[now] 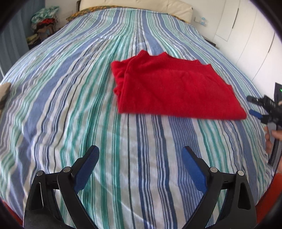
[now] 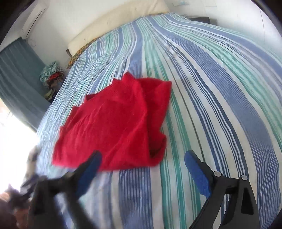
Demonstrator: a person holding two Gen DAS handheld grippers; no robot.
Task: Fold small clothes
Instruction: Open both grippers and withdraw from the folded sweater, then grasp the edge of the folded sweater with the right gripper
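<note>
1. Striped in blue, green and white, the bedspread (image 1: 70, 98) covers the whole work surface, with a cream headboard (image 1: 141, 7) at the far end and a heap of mixed clothes (image 1: 44, 21) off the bed's far left corner.
2. Our left gripper (image 1: 140, 156) hangs over bare bedspread with its blue pads spread wide and nothing between them.
3. Lying toward the middle of the bed, beyond and right of that gripper, the red garment (image 1: 172, 88) looks like a soft knit folded into a rough rectangle, with a looser bunched layer along its left edge in the left wrist view.
4. Our right gripper (image 2: 142, 164) is also released and empty, near the garment's closest edge; whether its blurred left pad touches the cloth we cannot tell.
5. Risk, as we judge it: a pinch at that near edge could catch only the top layer, so lifting would peel the fold open.
6. Both views are motion-blurred, which suggests quick movement; a sweep at that pace could drag the knit and skew its edges.
7. That bunched side could leave any further fold lumpy unless we flatten it.
</note>
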